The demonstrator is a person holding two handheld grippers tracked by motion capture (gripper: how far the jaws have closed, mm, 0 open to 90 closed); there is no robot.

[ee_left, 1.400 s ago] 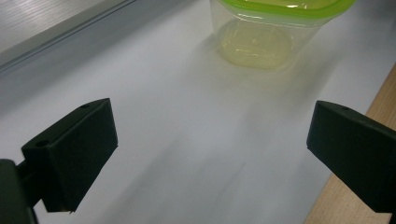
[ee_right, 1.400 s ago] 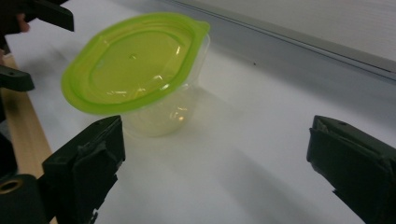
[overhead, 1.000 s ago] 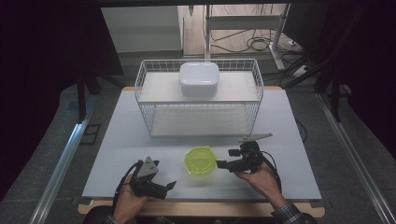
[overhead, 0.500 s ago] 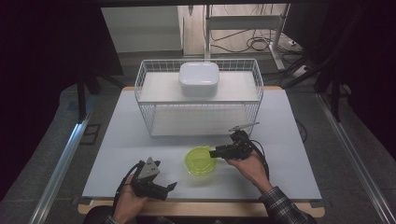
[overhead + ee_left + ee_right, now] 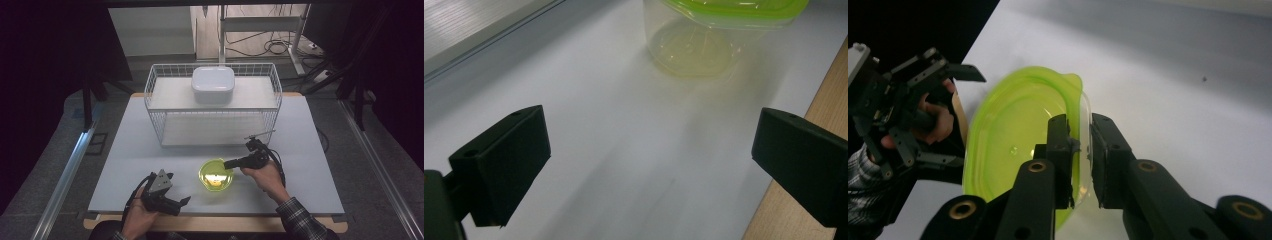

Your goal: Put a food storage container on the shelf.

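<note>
Right jaws just pinched onto the rim of the green-lidded container.

Resting near the table's [image 5: 125,150] front left edge, left gripper [image 5: 172,202] with jaws spread wide and nothing between them, unmoved from a second ago. Just right of it, at front centre, green-lidded container [image 5: 216,176] standing on the table. From the right, right gripper [image 5: 1080,150], having come in from beside the tub and been closing, now clamped across the rim with one jaw over the lid and one outside the clear wall: likely ready for lifting. Behind, wire basket [image 5: 160,132] with a white lidded box [image 5: 213,85] on top, well apart; nothing blocking between.
</note>
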